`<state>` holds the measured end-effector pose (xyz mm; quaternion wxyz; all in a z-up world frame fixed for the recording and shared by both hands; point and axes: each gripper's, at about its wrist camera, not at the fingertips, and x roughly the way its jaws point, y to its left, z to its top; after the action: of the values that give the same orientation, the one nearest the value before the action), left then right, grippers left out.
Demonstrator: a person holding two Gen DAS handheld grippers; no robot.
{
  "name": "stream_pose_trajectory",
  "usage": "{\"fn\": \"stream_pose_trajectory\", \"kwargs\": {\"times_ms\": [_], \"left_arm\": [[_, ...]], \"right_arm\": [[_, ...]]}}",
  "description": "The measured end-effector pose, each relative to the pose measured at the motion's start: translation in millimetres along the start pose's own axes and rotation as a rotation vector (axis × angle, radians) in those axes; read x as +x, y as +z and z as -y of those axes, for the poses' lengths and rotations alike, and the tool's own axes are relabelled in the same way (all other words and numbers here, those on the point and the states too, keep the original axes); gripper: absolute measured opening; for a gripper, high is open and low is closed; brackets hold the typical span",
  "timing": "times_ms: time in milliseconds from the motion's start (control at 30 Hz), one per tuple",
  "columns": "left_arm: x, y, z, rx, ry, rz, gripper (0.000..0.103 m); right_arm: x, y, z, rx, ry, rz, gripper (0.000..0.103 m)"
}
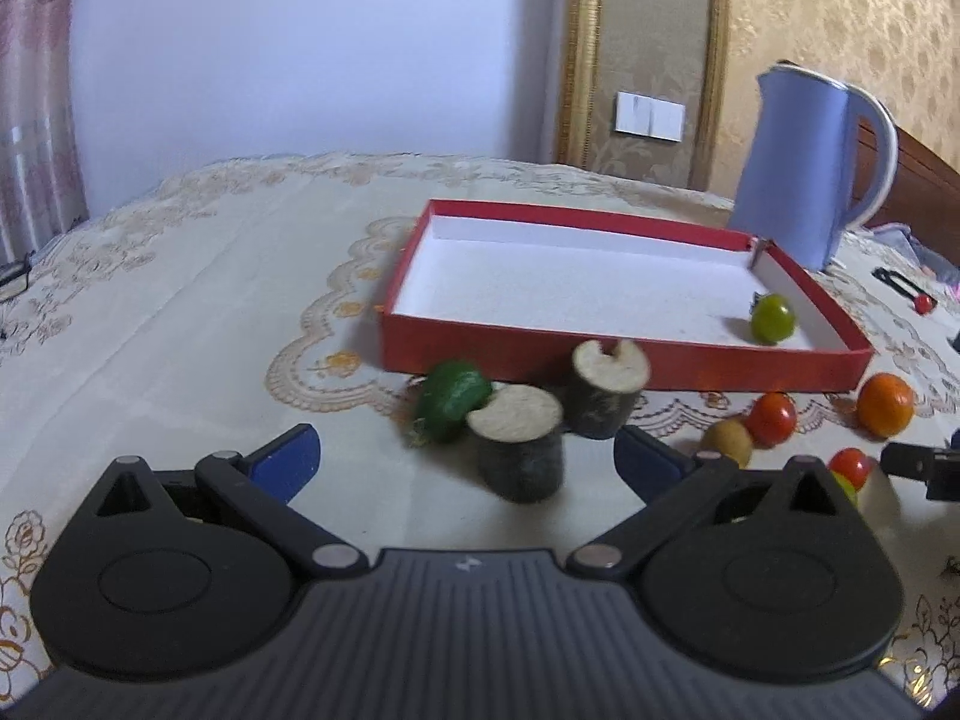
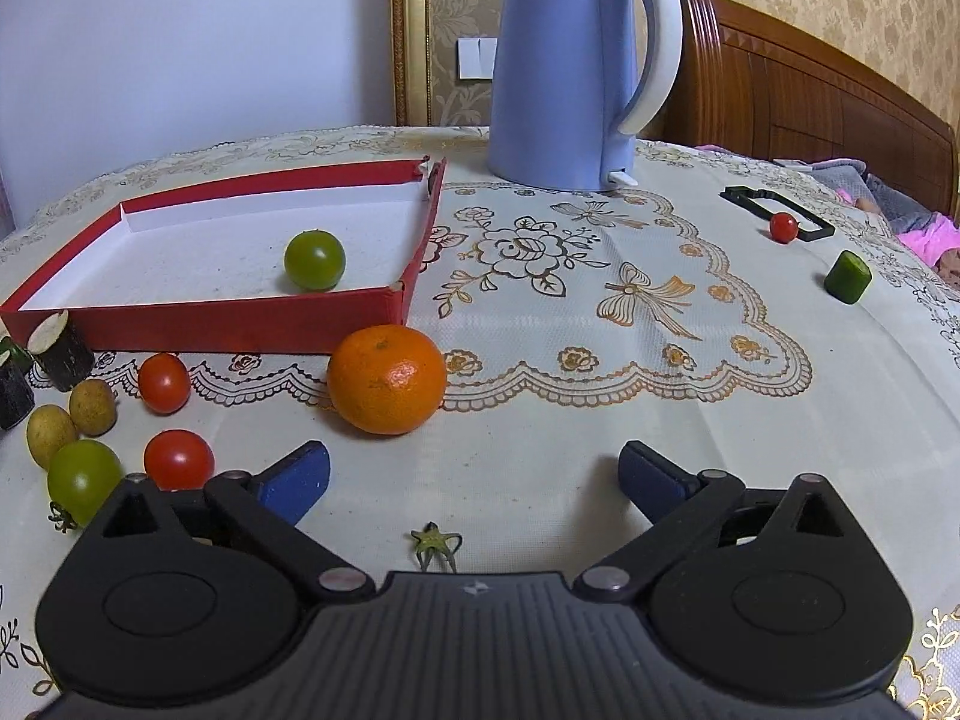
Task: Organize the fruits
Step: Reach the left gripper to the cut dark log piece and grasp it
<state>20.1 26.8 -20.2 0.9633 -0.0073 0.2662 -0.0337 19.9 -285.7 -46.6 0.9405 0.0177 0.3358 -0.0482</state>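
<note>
Both claws stand spread with nothing between their pads: the right claw [image 2: 474, 474] low in its frame, pointing past the orange [image 2: 387, 379] that sits just beyond its left pad, and the left claw [image 1: 468, 456] facing two cut log stubs [image 1: 522, 450] at the centre of its own frame. Only one fruit, a green tomato [image 2: 314, 260], lies in the red tray [image 2: 240, 318], in its near right corner as the right view shows it. Everything else waits on the bench [image 2: 600, 360] in front of the tray's near wall, so I'd judge the sorting barely begun and the step in hand to be choosing the next fruit. For the right claw the orange looks the likely pick; that calls for shifting a little left and forward so the pads straddle it, then closing gently, since it is round and could roll.

The right view alone shows the cluster at lower left: two red tomatoes [image 2: 164, 383], two small yellowish fruits [image 2: 92, 407], another green tomato [image 2: 84, 480], plus a stray red tomato [image 2: 783, 227] and a green chunk [image 2: 847, 276] far off at the right, near the blue kettle [image 2: 564, 66]. The left view alone shows a dark green fruit [image 1: 451, 399] tucked beside the stubs
</note>
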Motion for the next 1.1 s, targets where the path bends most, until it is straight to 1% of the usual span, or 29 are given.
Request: {"fn": "stream_pose_trajectory", "kwargs": {"times_ms": [100, 167, 233, 267, 300, 333, 400, 467, 533, 567, 600, 800, 833, 1033, 1067, 1100], "left_arm": [[2, 0, 9, 0.041, 0.022, 0.001, 0.103], [5, 1, 12, 0.040, 0.023, -0.012, 0.099], [7, 1, 13, 0.052, 0.005, -0.028, 0.086], [8, 1, 14, 0.053, -0.003, -0.040, 0.084], [10, 1, 14, 0.049, -0.003, -0.051, 0.077], [12, 1, 14, 0.045, -0.001, -0.060, 0.066], [14, 0, 14, 0.046, -0.006, -0.070, 0.057], [13, 0, 14, 0.046, -0.015, -0.063, 0.053], [12, 0, 15, 0.051, -0.017, -0.052, 0.041], [11, 0, 15, 0.053, -0.023, -0.049, 0.039], [11, 0, 15, 0.053, -0.035, -0.050, 0.033], [9, 1, 14, 0.054, -0.065, -0.051, 0.032], [6, 2, 15, 0.055, -0.071, -0.040, 0.030], [-10, 22, 17, 0.080, -0.088, 0.039, 0.030], [-9, 26, 17, 0.084, -0.081, 0.045, 0.027], [-7, 30, 17, 0.086, -0.077, 0.054, 0.012]], "right_arm": [[0, 0, 0, 0.000, 0.000, 0.000, 0.103], [0, 0, 0, 0.000, 0.000, 0.000, 0.103], [0, 0, 0, 0.000, 0.000, 0.000, 0.103], [0, 0, 0, 0.000, 0.000, 0.000, 0.103], [0, 0, 0, 0.000, 0.000, 0.000, 0.103], [0, 0, 0, 0.000, 0.000, 0.000, 0.103], [0, 0, 0, 0.000, 0.001, 0.000, 0.103], [0, 0, 0, 0.001, 0.001, 0.000, 0.103], [0, 0, 0, 0.001, 0.001, 0.000, 0.103], [0, 0, 0, 0.001, 0.001, 0.000, 0.103], [0, 0, 0, 0.001, 0.001, 0.000, 0.103], [0, 0, 0, 0.001, 0.002, 0.000, 0.103], [0, 0, 0, 0.001, 0.002, 0.000, 0.103], [0, 0, 0, 0.001, 0.002, 0.000, 0.103], [0, 0, 0, 0.001, 0.002, 0.000, 0.103], [0, 0, 0, 0.001, 0.002, 0.000, 0.103]]}}
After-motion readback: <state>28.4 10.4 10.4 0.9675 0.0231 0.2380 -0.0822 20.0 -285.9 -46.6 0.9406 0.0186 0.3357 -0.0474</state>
